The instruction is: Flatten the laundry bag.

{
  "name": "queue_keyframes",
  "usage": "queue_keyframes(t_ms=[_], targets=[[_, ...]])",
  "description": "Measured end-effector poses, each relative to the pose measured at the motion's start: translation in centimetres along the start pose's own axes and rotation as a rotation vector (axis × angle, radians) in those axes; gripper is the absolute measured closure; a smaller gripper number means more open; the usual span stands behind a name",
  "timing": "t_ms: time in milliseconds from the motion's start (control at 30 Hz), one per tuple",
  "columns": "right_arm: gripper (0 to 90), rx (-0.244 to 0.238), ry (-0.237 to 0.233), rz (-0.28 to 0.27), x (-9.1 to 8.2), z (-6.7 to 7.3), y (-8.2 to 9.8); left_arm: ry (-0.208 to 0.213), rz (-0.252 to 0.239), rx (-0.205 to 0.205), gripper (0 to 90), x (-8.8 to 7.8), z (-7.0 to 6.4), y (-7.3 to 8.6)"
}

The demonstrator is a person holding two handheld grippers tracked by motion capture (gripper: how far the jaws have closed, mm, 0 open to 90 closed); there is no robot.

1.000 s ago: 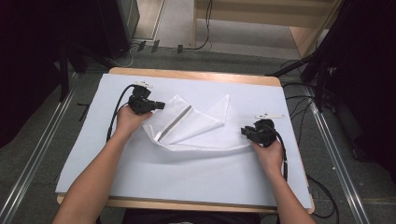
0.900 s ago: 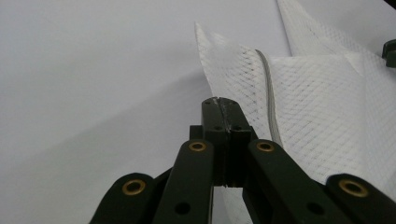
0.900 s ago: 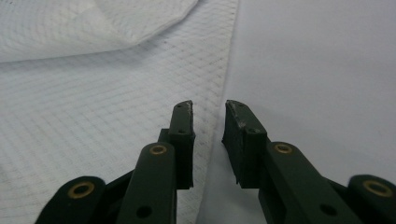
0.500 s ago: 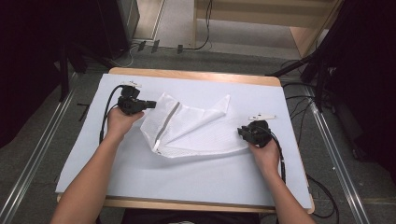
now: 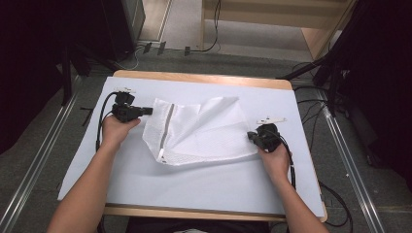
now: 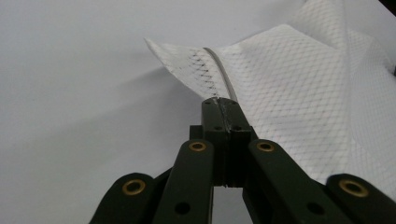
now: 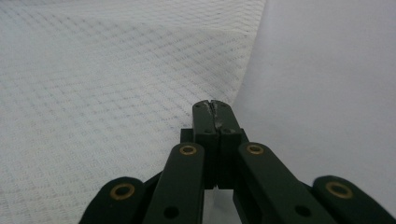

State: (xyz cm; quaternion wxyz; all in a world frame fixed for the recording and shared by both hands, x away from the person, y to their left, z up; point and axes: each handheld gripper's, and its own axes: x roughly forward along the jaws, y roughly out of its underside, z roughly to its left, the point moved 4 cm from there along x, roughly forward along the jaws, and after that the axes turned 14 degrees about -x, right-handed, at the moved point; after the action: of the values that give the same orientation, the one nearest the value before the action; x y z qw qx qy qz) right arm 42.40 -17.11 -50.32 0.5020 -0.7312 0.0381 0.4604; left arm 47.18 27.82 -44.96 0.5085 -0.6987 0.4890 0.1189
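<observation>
- A white mesh laundry bag (image 5: 201,131) with a zipper (image 5: 165,130) lies crumpled on the white sheet (image 5: 204,182) that covers the counter (image 5: 201,78), between the two hands and towards the far half.
- The left hand-held gripper (image 5: 145,111) has its jaws closed on the bag's edge right at the zipper line; in the left gripper view the mesh (image 6: 289,88) rises out of the pinch and the zipper tape (image 6: 219,70) runs away from the tips.
- The right hand-held gripper (image 5: 251,137) is at the bag's opposite edge with its jaws pressed together. In the right gripper view the mesh (image 7: 116,79) lies around and beyond the tips, so it probably grips that edge, though the cloth between the jaws cannot be made out.
- The step looks like spreading the bag flat. To do it well, draw the two grips apart evenly and low over the sheet, so the folded flap in the middle opens out and does not bunch.
- Pull gently at the zipper side: a thin pinch on mesh could slip.
- The zipper's slider is too small to tell, and whether the bag is zipped shut is unclear.
- The fold hides part of the bag's far layer.
</observation>
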Motion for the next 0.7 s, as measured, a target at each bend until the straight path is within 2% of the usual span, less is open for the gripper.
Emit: queue_keyframes(t_ms=[100, 200, 233, 300, 367, 533, 633, 700], targets=[[90.0, 0.032, 0.000, 0.006, -0.1, -0.8, 0.0, 0.002, -0.003, -0.013, 90.0, -0.5, 0.5, 0.4], [90.0, 0.055, 0.008, -0.016, -0.3, -1.9, -0.3, 0.008, 0.009, -0.031, 90.0, -0.9, 0.8, 1.0], [90.0, 0.062, 0.000, -0.007, -0.2, -2.3, -0.5, 0.006, 0.013, -0.032, 90.0, -1.0, 0.8, 1.2], [90.0, 0.058, 0.013, -0.023, -0.1, -2.9, -1.0, 0.000, 0.019, -0.021, 90.0, -1.2, 0.7, 1.7], [90.0, 0.072, 0.000, -0.004, 0.4, -3.4, -1.5, 0.007, 0.022, -0.027, 90.0, -1.5, 0.6, 2.1], [90.0, 0.096, 0.003, -0.019, 1.7, -4.7, -2.2, 0.016, 0.036, -0.041, 90.0, -1.8, 0.5, 3.2], [90.0, 0.116, -0.009, 0.000, 2.6, -5.4, -2.6, 0.013, 0.051, -0.033, 90.0, -2.0, 0.3, 3.8], [90.0, 0.122, -0.004, -0.010, 3.0, -5.6, -2.8, 0.012, 0.048, -0.025, 90.0, -2.2, 0.1, 4.3]])
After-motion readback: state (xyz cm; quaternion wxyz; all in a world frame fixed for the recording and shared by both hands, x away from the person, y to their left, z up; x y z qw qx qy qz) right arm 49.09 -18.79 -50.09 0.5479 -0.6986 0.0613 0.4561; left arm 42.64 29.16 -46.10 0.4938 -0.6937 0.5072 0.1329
